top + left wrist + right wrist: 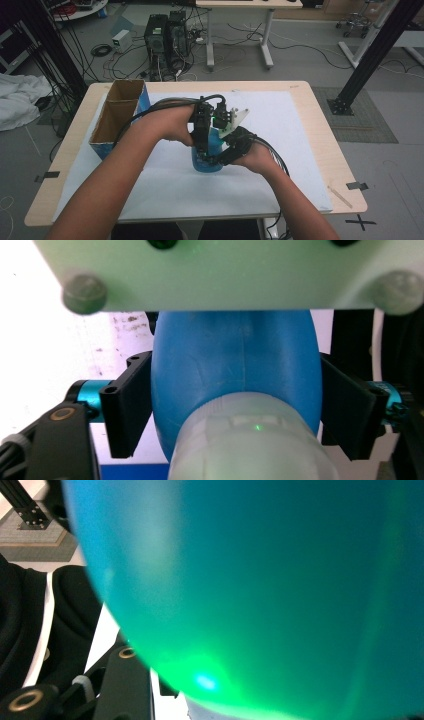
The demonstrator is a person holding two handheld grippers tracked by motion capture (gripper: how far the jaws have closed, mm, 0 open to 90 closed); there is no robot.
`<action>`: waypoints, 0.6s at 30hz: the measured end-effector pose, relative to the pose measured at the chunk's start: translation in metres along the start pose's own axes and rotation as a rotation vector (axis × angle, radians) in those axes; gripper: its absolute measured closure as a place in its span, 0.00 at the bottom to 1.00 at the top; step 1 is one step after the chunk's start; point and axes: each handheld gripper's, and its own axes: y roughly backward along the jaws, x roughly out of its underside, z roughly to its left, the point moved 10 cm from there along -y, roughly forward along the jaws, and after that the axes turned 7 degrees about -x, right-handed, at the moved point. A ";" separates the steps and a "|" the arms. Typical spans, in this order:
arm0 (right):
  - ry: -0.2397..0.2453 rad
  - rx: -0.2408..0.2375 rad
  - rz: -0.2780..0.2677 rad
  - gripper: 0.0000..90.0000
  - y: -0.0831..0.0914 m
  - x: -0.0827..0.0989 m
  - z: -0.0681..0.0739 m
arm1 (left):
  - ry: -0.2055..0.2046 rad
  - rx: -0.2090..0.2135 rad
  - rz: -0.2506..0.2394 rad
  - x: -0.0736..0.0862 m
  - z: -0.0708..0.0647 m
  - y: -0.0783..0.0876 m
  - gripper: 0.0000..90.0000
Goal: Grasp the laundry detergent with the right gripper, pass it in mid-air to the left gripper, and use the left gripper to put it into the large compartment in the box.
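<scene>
A blue bottle (207,164) stands upright near the middle of the white mat (285,155). My right gripper (216,160) reaches in from the right, and its black pads (125,407) press both sides of the bottle's body (235,365). In the right gripper view the bottle's blue wall (250,580) sits right against the camera. My left gripper (203,146) points straight down over the bottle's top. The pale translucent cap (250,440) sits between the left jaws, whose pads are hidden.
An open cardboard box (117,117) with a blue side stands at the table's left. The right gripper's pale plate (225,275) hangs across the top of the left gripper view. Both forearms cross the near half of the mat.
</scene>
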 end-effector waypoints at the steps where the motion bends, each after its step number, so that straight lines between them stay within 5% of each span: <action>1: 0.000 -0.001 0.001 0.52 0.000 0.000 0.000 | 0.000 0.004 0.001 0.000 0.000 0.000 0.29; 18: -0.003 -0.008 0.007 0.52 -0.003 0.000 0.002 | 0.019 0.013 0.014 0.001 0.000 -0.002 0.42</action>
